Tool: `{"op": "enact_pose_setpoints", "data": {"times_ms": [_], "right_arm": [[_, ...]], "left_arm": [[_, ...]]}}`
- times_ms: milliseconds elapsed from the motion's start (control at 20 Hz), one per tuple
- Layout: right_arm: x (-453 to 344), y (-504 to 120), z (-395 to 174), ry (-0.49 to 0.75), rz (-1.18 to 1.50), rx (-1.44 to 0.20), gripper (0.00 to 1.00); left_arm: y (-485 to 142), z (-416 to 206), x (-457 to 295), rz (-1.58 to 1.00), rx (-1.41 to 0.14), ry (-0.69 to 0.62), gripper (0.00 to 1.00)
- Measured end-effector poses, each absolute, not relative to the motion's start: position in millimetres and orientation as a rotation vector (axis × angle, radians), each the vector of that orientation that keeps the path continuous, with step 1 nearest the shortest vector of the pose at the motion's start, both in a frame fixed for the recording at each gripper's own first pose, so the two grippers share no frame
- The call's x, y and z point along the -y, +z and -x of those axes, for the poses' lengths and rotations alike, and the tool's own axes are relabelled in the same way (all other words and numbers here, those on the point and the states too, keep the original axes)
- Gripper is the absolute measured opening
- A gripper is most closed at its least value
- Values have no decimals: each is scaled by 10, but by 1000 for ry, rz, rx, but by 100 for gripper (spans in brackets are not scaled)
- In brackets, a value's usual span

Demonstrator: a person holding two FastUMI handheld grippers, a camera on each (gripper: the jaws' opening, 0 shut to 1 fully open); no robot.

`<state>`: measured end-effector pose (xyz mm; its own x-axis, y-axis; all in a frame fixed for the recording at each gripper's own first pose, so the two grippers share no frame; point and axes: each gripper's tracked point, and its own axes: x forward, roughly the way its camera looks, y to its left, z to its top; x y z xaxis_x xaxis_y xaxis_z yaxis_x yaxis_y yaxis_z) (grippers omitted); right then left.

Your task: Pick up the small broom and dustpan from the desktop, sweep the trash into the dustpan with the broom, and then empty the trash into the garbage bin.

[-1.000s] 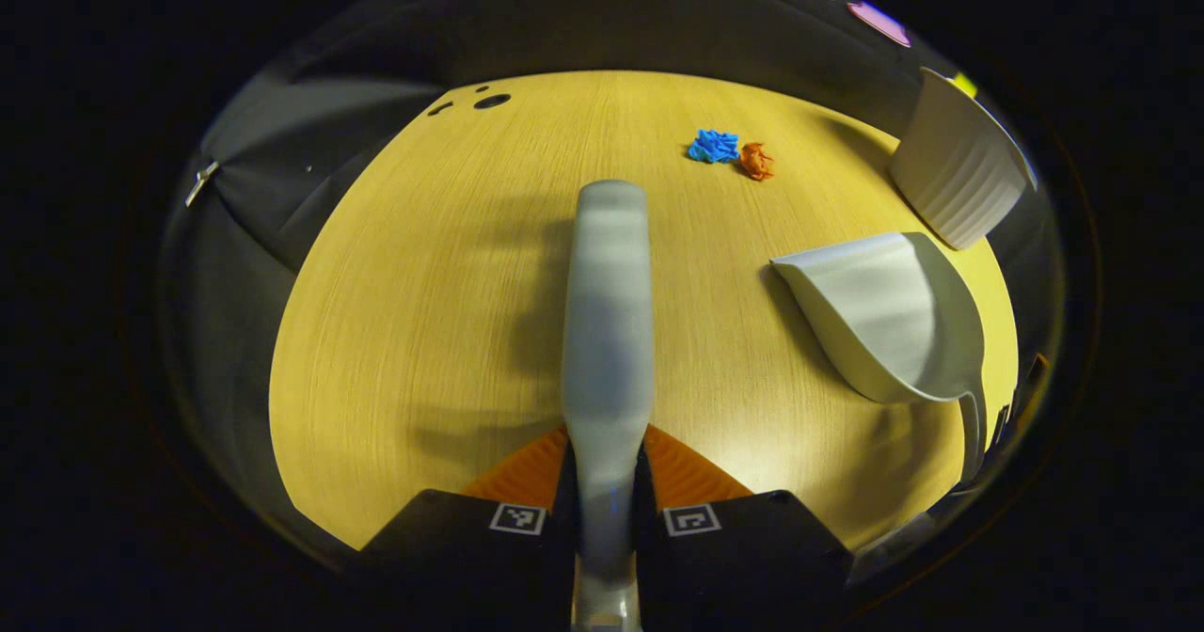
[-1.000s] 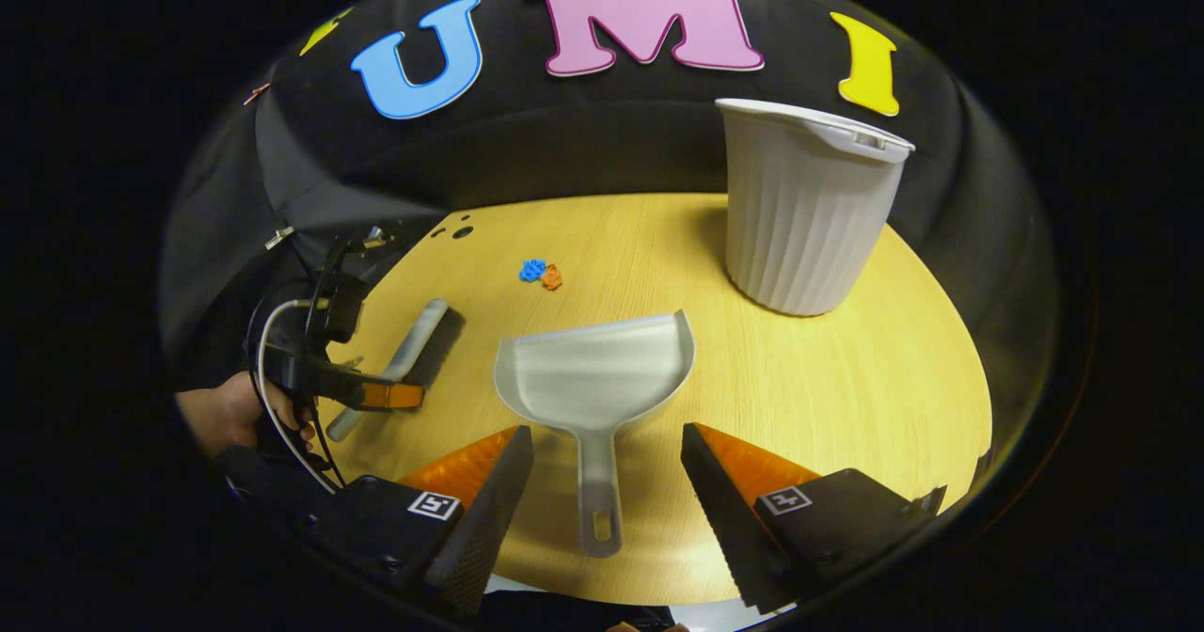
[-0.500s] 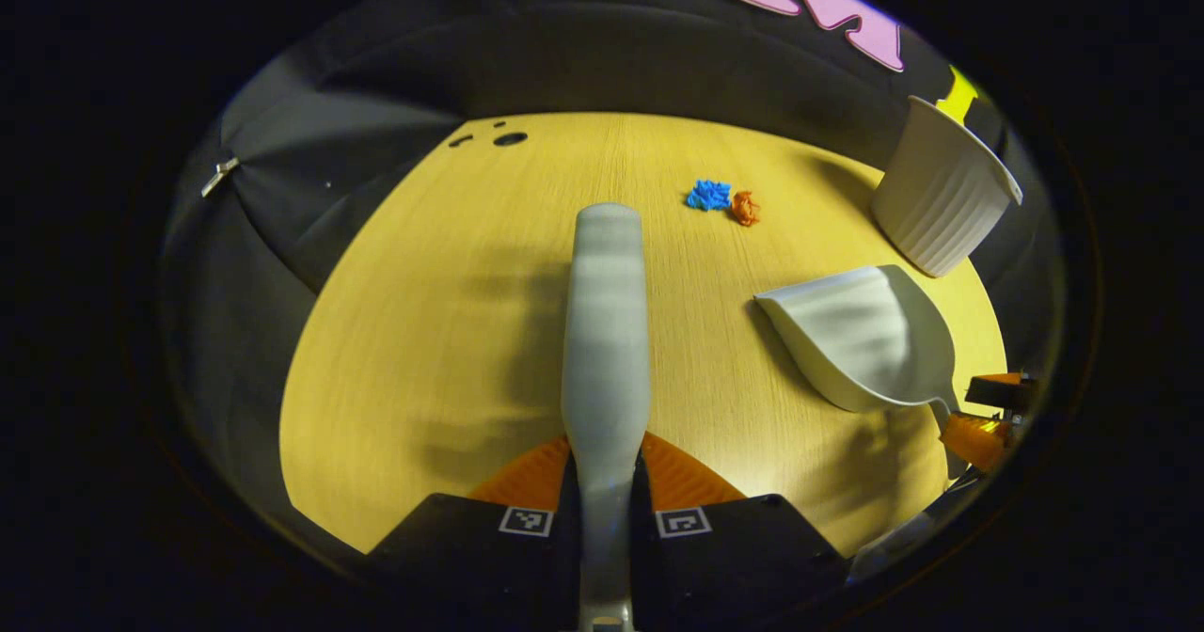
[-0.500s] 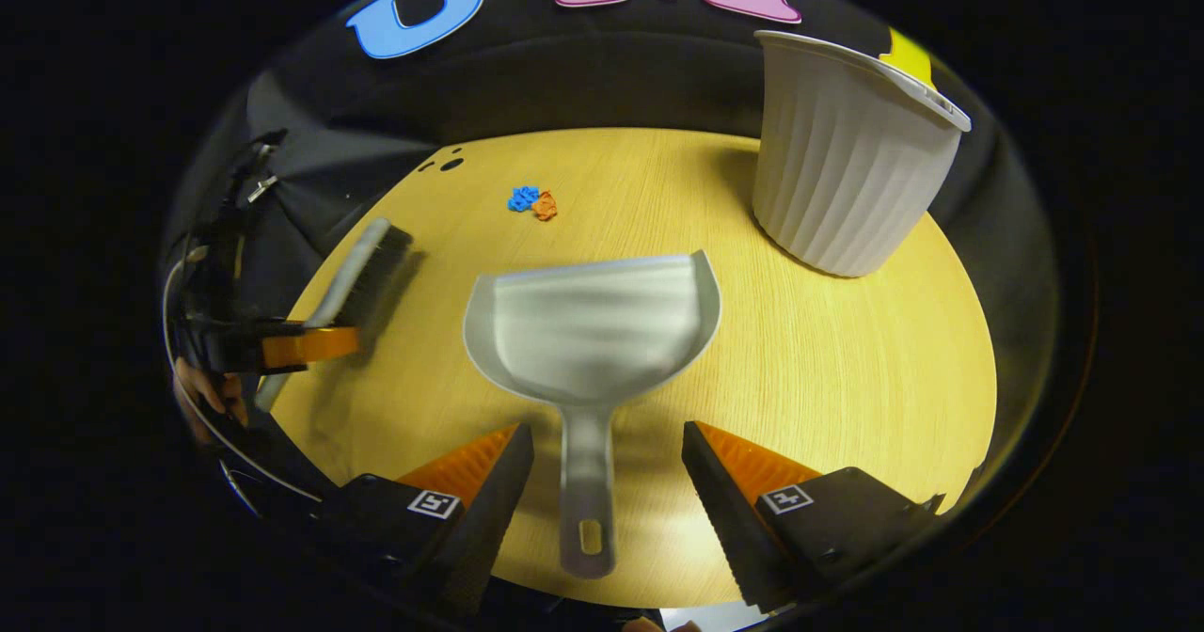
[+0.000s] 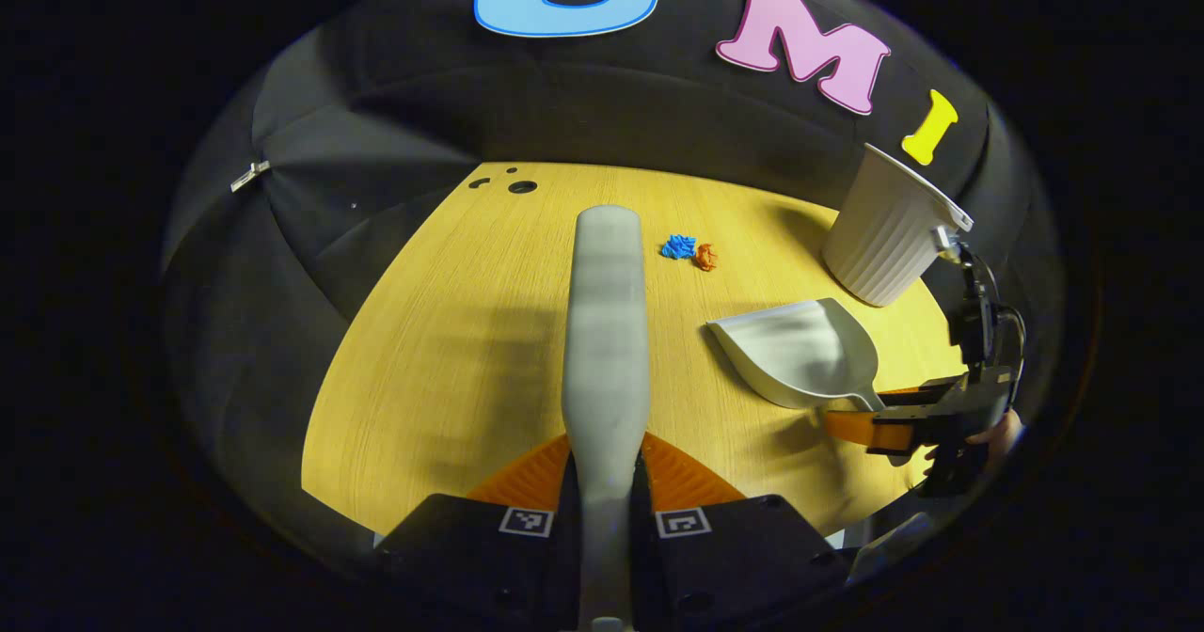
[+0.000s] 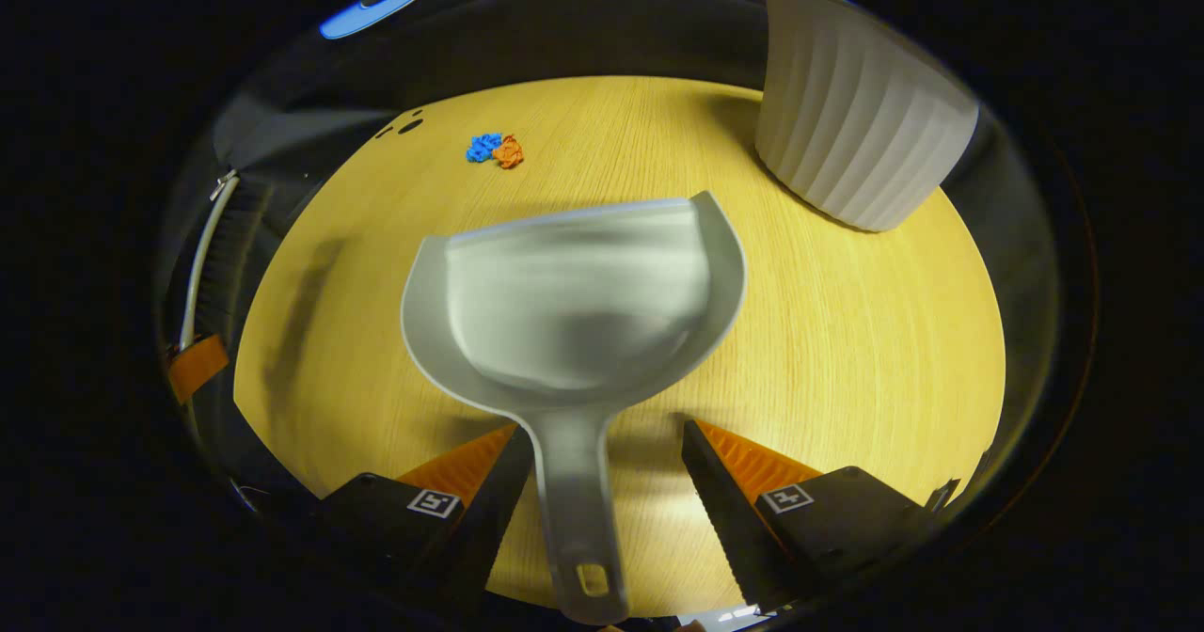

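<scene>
A grey small broom (image 5: 607,331) is clamped by its handle in my left gripper (image 5: 605,467) and points forward above the wooden table (image 5: 442,350). The grey dustpan (image 6: 574,303) lies flat in front of my right gripper (image 6: 602,491), which is open with the pan's handle (image 6: 576,519) between its fingers, close to the left one. In the left gripper view the dustpan (image 5: 800,355) lies at the right with the right gripper (image 5: 879,425) at its handle. Blue trash (image 5: 677,246) and orange trash (image 5: 705,257) lie together farther back; both scraps (image 6: 497,150) sit far left of the pan.
A white ribbed garbage bin (image 6: 856,134) stands at the table's back right, near the pan's far corner. Small holes (image 5: 522,186) mark the table's far left. A hand (image 5: 997,430) holds the right gripper. The left gripper (image 6: 198,369) shows at the left edge.
The left gripper has risen with the broom and pulled back. The right gripper has moved forward, so the dustpan handle now lies deep between its open fingers.
</scene>
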<state>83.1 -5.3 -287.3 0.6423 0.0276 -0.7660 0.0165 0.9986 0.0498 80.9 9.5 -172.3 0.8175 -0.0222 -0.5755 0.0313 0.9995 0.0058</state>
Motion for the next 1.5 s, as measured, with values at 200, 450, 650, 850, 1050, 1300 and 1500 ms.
{"op": "enact_pose_setpoints", "data": {"times_ms": [200, 450, 650, 850, 1050, 1300, 1500], "right_arm": [[-31, -2882, -1001, 31, 0, -870, 88], [-29, -2891, -1025, 51, 11, -913, 40], [23, -2871, -1025, 123, 24, -895, 37], [203, -2852, -939, 187, 77, -901, 35], [407, -2738, -819, 220, 58, -914, 39], [574, -2705, -802, 281, 105, -925, 39], [669, -2762, -776, 292, 170, -930, 35]], "left_arm": [[-1694, -824, -84, -21, -619, -15, 25], [-1736, -996, -23, -3, -640, -9, 25], [-1828, -1358, -27, 11, -673, -9, 25], [-1862, -1899, -93, -45, -712, -32, 25], [-1993, -2488, -64, -174, -786, -115, 25], [-2021, -3171, 30, -388, -810, -184, 27], [-2041, -3523, 151, -605, -831, -277, 25]]}}
